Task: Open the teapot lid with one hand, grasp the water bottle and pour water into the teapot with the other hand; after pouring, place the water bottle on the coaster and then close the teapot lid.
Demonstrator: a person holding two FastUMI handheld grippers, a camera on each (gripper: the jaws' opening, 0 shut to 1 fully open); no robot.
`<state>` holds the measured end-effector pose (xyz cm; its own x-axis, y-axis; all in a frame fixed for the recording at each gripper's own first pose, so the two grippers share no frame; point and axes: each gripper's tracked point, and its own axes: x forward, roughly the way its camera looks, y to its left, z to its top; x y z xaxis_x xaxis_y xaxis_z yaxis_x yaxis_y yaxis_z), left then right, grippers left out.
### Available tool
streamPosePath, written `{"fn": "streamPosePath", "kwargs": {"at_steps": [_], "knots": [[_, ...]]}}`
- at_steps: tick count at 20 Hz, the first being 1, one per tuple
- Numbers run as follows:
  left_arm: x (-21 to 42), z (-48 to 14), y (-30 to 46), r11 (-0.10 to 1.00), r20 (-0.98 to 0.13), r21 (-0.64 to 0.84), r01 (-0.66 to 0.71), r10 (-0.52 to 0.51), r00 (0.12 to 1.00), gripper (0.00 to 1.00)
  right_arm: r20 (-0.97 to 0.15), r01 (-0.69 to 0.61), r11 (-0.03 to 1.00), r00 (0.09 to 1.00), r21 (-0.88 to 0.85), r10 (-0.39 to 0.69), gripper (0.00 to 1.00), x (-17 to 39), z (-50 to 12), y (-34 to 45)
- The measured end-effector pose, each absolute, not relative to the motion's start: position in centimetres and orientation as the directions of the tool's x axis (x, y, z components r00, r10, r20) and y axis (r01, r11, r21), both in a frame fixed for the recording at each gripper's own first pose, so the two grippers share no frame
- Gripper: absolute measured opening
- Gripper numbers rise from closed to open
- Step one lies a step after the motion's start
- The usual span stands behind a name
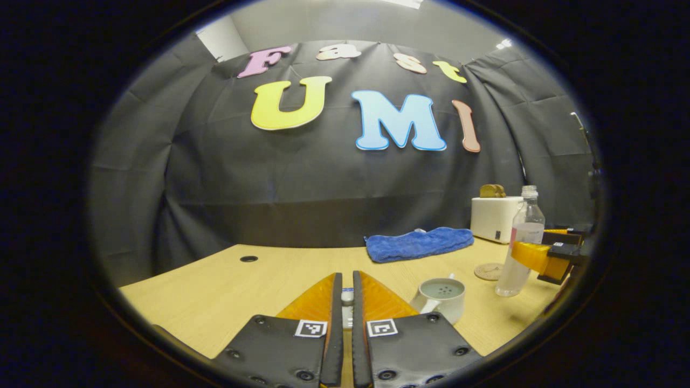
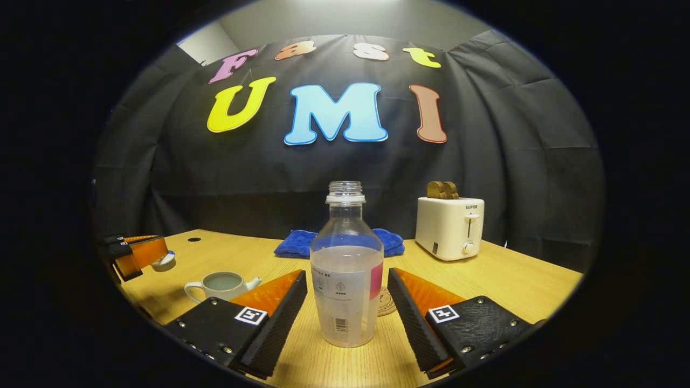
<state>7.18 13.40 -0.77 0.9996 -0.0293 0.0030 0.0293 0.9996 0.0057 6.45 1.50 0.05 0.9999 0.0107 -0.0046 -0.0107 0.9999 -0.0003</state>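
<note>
Step now: The teapot (image 2: 222,286) has its top off, so the lid part looks done. Now it is time to grab the water bottle (image 2: 346,269).

Left gripper (image 1: 347,299): Its two fingers are pressed close on the small white lid (image 1: 347,296), holding it up off the table (image 1: 215,291). In the right gripper view this gripper sits far to the left with the lid (image 2: 163,261) at its tip.

Right gripper (image 2: 347,302): Its fingers are spread wide, one on each side of the bottle. They do not touch it yet.

Where the bottle is: It stands up straight on the table, right between the right gripper's fingers. It has no cap and is about half full of water.

Where the teapot is: It sits open on the table, left of the bottle and near the held lid.

Coaster (image 1: 488,271): A round brown one lies just behind the bottle.

Next move: I think the right gripper should squeeze the bottle around its middle, firm but gentle, then lift it and tip it over the open teapot.
</note>
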Motion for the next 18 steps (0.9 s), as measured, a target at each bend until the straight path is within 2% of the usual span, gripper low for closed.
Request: {"fn": "streamPosePath", "kwargs": {"at_steps": [2, 4, 6, 8, 11, 13, 14, 16, 18], "knots": [[7.4, -0.8, 14.1, 1.000, 0.002, 0.005, 0.025, -0.025, 1.000, 0.15, -0.009, -0.008, 1.000, 1.000, 0.001, 0.008, 0.93, 6.6, 0.0, 1.3], [7.3, -0.8, 14.2, 1.000, 0.001, 0.006, 0.025, -0.025, 1.000, 0.15, -0.012, 0.001, 1.000, 1.000, -0.004, -0.001, 0.78, 6.6, 0.1, 1.3], [7.3, -0.9, 14.0, 0.999, 0.001, 0.006, 0.035, -0.035, 0.999, 0.13, -0.017, 0.003, 1.000, 1.000, -0.004, -0.003, 0.78, 6.7, -0.1, 1.4], [7.4, -0.8, 13.9, 0.999, 0.001, 0.005, 0.038, -0.038, 0.999, 0.15, -0.025, 0.000, 0.999, 1.000, -0.042, -0.001, 0.77, 6.8, 0.0, 1.7], [7.4, -0.9, 13.9, 0.999, 0.001, 0.005, 0.044, -0.044, 0.999, 0.13, -0.019, 0.014, 0.961, 1.000, -0.275, -0.019, 0.75, 7.1, 0.5, 1.9], [7.3, -0.8, 13.8, 0.999, 0.001, 0.005, 0.053, -0.053, 0.999, 0.15, -0.025, 0.000, 0.893, 1.000, -0.450, -0.012, 0.75, 7.5, 0.4, 2.4], [7.3, -0.8, 13.6, 0.998, 0.002, 0.004, 0.063, -0.063, 0.998, 0.13, -0.033, -0.015, 0.857, 0.999, -0.515, -0.002, 0.75, 7.7, 0.1, 2.6], [7.3, -0.7, 13.2, 0.996, 0.004, 0.004, 0.087, -0.087, 0.996, 0.15, -0.059, -0.048, 0.796, 0.998, -0.603, 0.015, 0.75, 8.0, -0.3, 2.5], [7.3, -0.7, 13.2, 0.995, 0.002, 0.006, 0.095, -0.095, 0.995, 0.13, -0.084, -0.071, 0.743, 0.996, -0.665, 0.020, 0.75, 8.3, -0.5, 2.1]]}}
